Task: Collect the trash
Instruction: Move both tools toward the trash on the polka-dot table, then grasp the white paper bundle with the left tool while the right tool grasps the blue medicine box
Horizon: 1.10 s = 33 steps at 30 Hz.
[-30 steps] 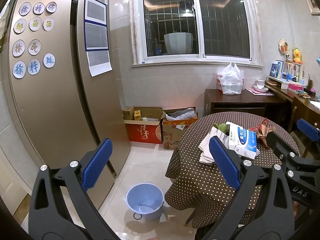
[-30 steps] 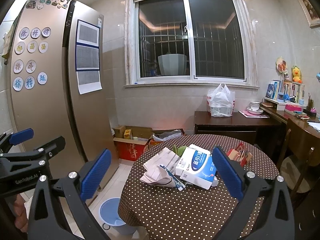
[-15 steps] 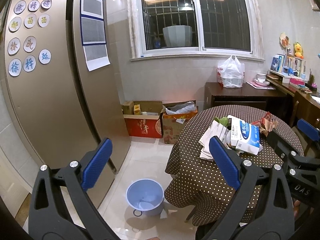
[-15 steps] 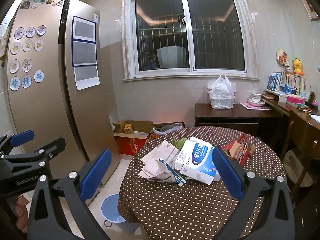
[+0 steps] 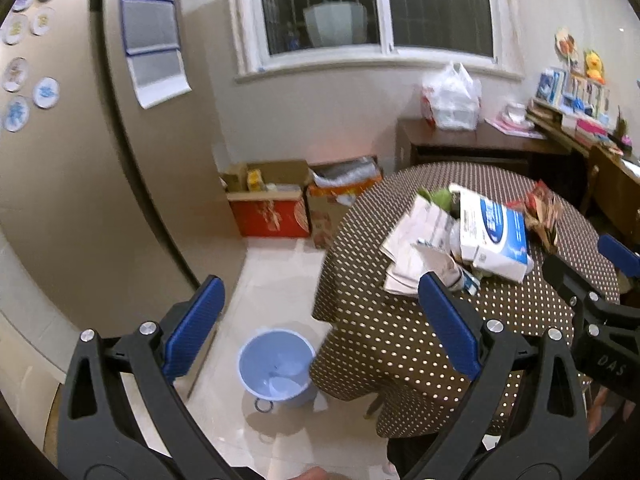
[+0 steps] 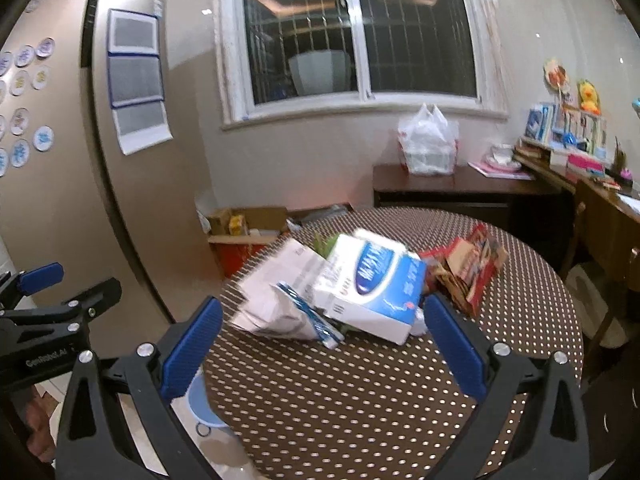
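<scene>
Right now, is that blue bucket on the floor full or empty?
Nearly empty. The left wrist view looks down into the bucket, upright beside the table: mostly bare bottom, with one pale patch I cannot identify.

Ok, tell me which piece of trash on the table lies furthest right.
The red snack wrapper, crumpled and alone to the right of the blue-and-white box; the white papers lie on the box's left.

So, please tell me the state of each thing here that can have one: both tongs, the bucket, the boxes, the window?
Left tongs: open, holding nothing.
Right tongs: open, holding nothing.
Blue bucket: upright on the floor, no lid.
Blue and white box: tilted on the papers.
Cardboard boxes: flaps open.
Window: closed.
</scene>
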Available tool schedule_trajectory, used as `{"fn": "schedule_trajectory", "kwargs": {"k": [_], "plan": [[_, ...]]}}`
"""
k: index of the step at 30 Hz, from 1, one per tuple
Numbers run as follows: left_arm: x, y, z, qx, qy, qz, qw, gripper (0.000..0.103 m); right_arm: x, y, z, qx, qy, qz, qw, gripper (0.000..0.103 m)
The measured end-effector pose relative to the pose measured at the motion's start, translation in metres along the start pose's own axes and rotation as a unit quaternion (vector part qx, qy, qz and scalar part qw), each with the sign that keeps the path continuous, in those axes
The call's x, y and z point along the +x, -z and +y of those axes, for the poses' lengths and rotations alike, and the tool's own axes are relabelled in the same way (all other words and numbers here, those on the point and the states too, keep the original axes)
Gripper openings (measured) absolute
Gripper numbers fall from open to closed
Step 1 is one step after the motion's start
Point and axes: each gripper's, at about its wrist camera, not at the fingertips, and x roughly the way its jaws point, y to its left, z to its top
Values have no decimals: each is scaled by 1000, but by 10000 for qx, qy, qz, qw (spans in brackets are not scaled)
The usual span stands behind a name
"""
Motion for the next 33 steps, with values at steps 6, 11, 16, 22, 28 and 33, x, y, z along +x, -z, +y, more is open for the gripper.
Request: {"fn": "schedule_trajectory", "kwargs": {"k": [6, 11, 16, 22, 28, 33], "plan": [[49, 3, -26, 99, 348, 484, 9982, 95, 35, 9, -35, 220, 247, 325, 9989, 99], [83, 6, -54, 302, 795, 734, 9937, 95, 56, 15, -61, 395, 400, 528, 9970, 99], [110, 4, -77, 518, 1099, 836, 9891, 95, 75, 20, -83, 639, 456, 706, 9944, 99], [132, 0, -94, 543, 1296, 944, 9856, 95, 100, 18, -96, 1029, 97, 918, 9904, 99], [138, -9, -84, 318, 1209, 903, 9880, 95, 133, 9, -101, 1443, -330, 1017, 9837, 99], [139, -19, -74, 213, 1168, 818, 9896, 95, 153, -5, -112, 1707, -479, 914, 9799, 99]]}}
